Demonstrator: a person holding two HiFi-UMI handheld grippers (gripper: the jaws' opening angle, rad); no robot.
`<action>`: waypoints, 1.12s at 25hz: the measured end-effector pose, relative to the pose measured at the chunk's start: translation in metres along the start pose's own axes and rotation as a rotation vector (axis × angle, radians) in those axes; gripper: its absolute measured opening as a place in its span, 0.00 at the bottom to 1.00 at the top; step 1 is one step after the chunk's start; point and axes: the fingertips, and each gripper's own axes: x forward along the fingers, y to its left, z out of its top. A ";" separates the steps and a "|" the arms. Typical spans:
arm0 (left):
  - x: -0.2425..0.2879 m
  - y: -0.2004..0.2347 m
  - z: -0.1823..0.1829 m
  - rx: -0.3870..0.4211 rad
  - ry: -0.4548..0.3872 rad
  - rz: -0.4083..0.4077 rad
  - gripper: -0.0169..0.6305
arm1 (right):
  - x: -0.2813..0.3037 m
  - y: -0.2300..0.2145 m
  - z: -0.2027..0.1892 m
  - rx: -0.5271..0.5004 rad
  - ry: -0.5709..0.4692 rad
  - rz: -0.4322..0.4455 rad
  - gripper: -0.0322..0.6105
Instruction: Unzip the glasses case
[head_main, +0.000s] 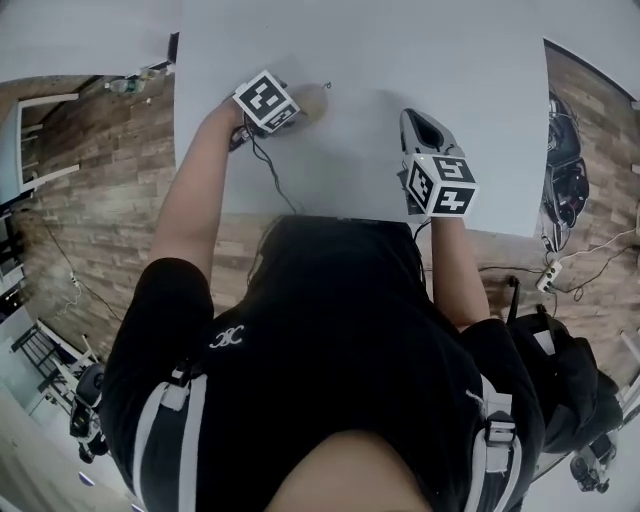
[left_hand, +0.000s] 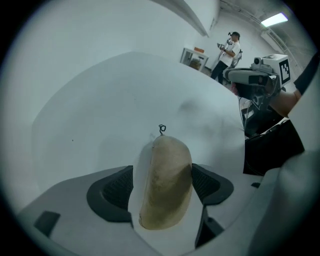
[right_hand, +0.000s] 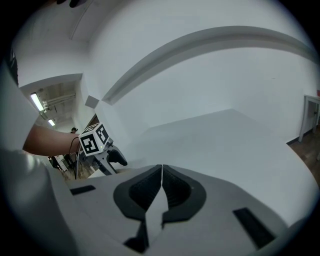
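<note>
A white counter (head_main: 370, 70) is spreading across the upper middle of the head view, standing on a wood-plank floor (head_main: 95, 210). On the right, a black bag (head_main: 575, 390) is lying on that floor near a white power strip (head_main: 548, 278) that is trailing cables (head_main: 600, 250). In the left gripper view, a person (left_hand: 227, 52) is standing far off, and a ceiling light (left_hand: 274, 20) is glowing overhead.

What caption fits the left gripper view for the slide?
Left gripper, jaws apart, straddles the beige glasses case on the white table, zipper pull at its far end.
</note>
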 end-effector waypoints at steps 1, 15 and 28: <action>0.004 -0.004 -0.002 -0.004 0.012 -0.027 0.58 | -0.003 0.000 0.000 0.006 -0.003 -0.007 0.07; 0.033 -0.051 -0.027 0.136 0.041 -0.033 0.50 | -0.026 0.034 -0.010 0.006 -0.004 -0.058 0.07; -0.100 -0.076 0.035 0.185 -0.651 0.075 0.50 | -0.008 0.157 0.084 0.023 -0.285 0.226 0.14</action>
